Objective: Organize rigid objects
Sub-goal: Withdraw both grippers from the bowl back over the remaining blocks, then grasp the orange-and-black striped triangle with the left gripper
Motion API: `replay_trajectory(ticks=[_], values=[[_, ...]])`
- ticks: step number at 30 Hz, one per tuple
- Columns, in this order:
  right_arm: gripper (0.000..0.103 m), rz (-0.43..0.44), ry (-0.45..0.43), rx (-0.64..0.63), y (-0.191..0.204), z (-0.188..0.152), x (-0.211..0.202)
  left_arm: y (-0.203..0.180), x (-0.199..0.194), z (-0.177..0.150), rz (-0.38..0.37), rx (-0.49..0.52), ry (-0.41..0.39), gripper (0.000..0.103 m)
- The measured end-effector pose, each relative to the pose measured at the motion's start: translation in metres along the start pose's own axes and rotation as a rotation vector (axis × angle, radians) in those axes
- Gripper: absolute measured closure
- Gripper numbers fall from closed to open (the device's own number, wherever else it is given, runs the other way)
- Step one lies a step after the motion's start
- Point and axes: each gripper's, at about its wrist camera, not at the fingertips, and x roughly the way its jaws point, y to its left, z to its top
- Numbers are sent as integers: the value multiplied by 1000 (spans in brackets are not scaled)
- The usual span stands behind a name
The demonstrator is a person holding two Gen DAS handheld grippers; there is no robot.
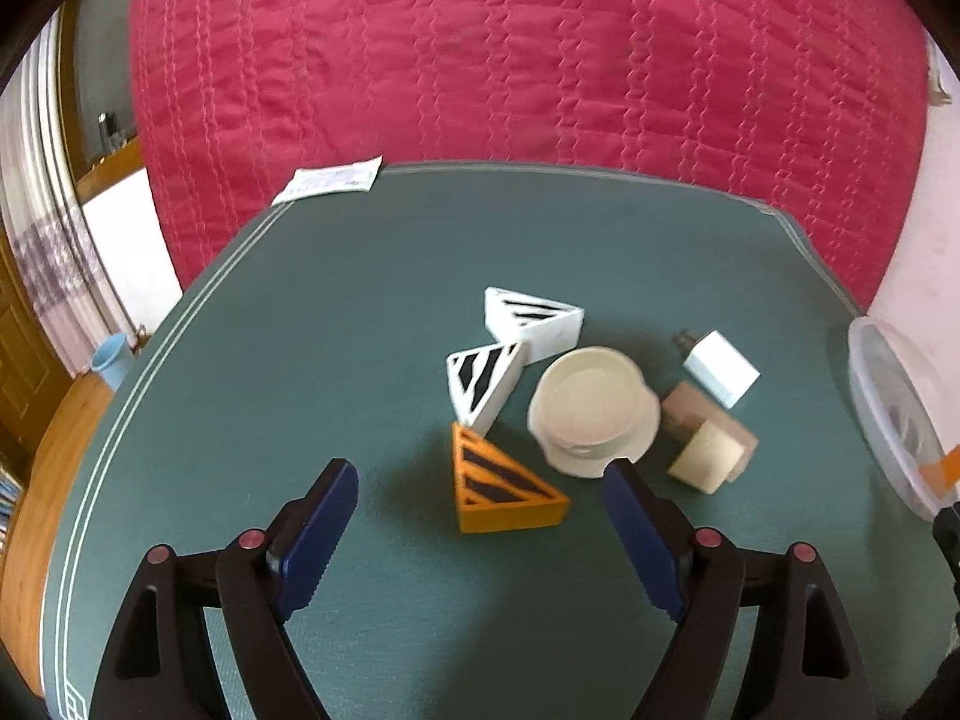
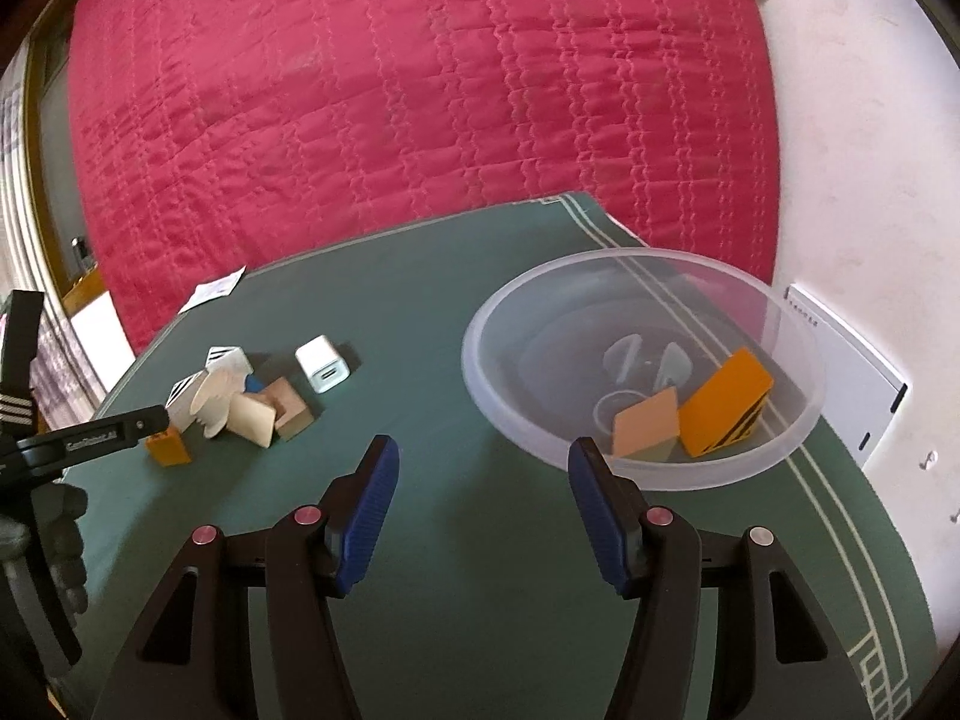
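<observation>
Two white striped triangular blocks and one orange striped triangular block seen on green mat, two blocks held in clear plastic bowl, left gripper and right gripper spread wide, nothing gripped

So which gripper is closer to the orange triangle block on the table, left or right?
Left. The left gripper hovers open with the orange triangle block right between its fingers. The right gripper is off to the side, beside the clear bowl.
</observation>
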Motion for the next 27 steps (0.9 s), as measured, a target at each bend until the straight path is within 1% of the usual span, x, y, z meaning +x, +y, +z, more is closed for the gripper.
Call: replay_trajectory(ticks=[9,12,16,19,21,22,24,26,27], values=[[43,43,62,-10,15,-2,9,5,16,-3,-27,14,30,16],[43,50,73,-11,21,-2,10,6,23,-2,-21,27,31,16],[43,54,87,-22,30,-4,13,9,30,-4,-31,30,48,17],[43,64,106,-28,38,-5,17,8,32,-5,-50,40,52,25],[43,80,123,-28,42,-5,20,7,34,-6,-68,45,61,33],[43,91,135,-28,44,-4,22,7,34,-7,-69,45,57,35],[43,125,172,-32,51,-4,29,8,32,-7,-90,38,50,47],[43,162,208,-31,57,-5,36,11,31,-7,-105,28,44,54],[43,175,222,-30,61,-5,39,13,30,-7,-116,19,42,54]])
